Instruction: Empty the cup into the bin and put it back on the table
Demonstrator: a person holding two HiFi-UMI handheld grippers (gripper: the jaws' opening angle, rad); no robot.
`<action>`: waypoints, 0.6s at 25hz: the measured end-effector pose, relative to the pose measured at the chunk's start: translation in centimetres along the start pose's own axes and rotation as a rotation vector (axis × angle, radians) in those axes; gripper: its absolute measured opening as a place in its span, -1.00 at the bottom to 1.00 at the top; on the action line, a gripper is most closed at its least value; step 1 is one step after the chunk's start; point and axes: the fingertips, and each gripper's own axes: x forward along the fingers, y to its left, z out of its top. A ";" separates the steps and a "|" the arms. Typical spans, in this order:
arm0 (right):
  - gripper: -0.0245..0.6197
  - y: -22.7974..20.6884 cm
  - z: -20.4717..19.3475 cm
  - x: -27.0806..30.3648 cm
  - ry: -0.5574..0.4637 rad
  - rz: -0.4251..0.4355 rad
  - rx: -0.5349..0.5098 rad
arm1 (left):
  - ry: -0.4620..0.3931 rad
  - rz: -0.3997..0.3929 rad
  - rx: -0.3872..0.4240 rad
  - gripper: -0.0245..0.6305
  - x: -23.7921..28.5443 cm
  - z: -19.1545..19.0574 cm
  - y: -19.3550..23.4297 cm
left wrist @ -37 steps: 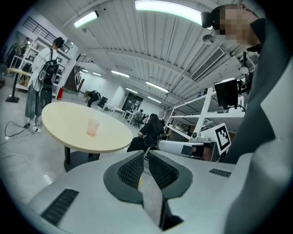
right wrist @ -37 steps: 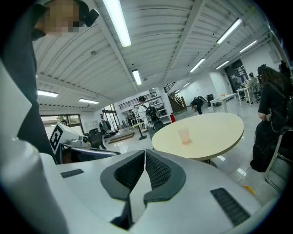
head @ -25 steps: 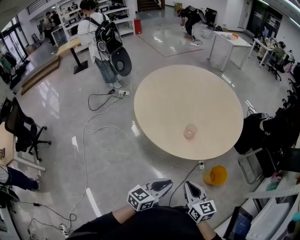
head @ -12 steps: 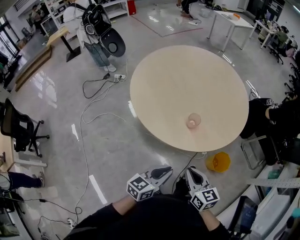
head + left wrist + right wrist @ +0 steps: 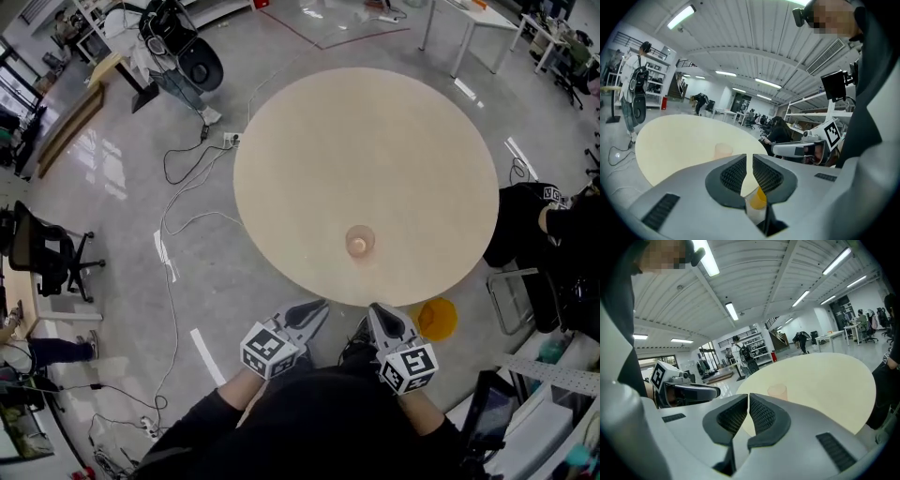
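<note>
The head view looks steeply down from high above the table [image 5: 375,141], with the left gripper [image 5: 317,307] and right gripper [image 5: 375,311] at its bottom edge. Each gripper view sits low behind its own jaws and looks out across the tabletop. All three share the table and cup [image 5: 359,241]; each gripper view also catches the other gripper

What the cup [image 5: 360,241] holds is too small to tell.

Loose cables [image 5: 169,174] snake over the floor [image 5: 112,208] ahead and left of my left gripper [image 5: 317,307]; a black office chair [image 5: 39,247] stands well beyond them.
</note>
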 end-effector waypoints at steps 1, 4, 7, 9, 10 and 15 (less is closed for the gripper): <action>-0.87 -1.3 0.0 0.2 0.012 0.017 -0.005 | 0.009 0.020 0.016 -0.83 1.2 0.2 0.1; -0.87 -4.5 0.3 1.1 0.046 0.064 -0.038 | 0.041 0.075 0.055 -0.82 4.3 0.3 0.8; -0.87 -7.0 0.2 2.1 0.079 0.095 -0.093 | 0.076 0.118 0.069 -0.77 6.2 -0.1 1.6; -0.86 -8.3 0.1 2.8 0.103 0.114 -0.132 | 0.106 0.137 0.091 -0.64 7.1 -0.4 2.1; -0.86 -8.8 0.0 3.3 0.114 0.125 -0.150 | 0.123 0.144 0.103 -0.58 7.4 -0.6 2.4; -0.57 -9.9 -1.3 5.5 0.175 0.178 -0.189 | 0.210 0.142 0.166 -0.38 8.8 -1.9 4.5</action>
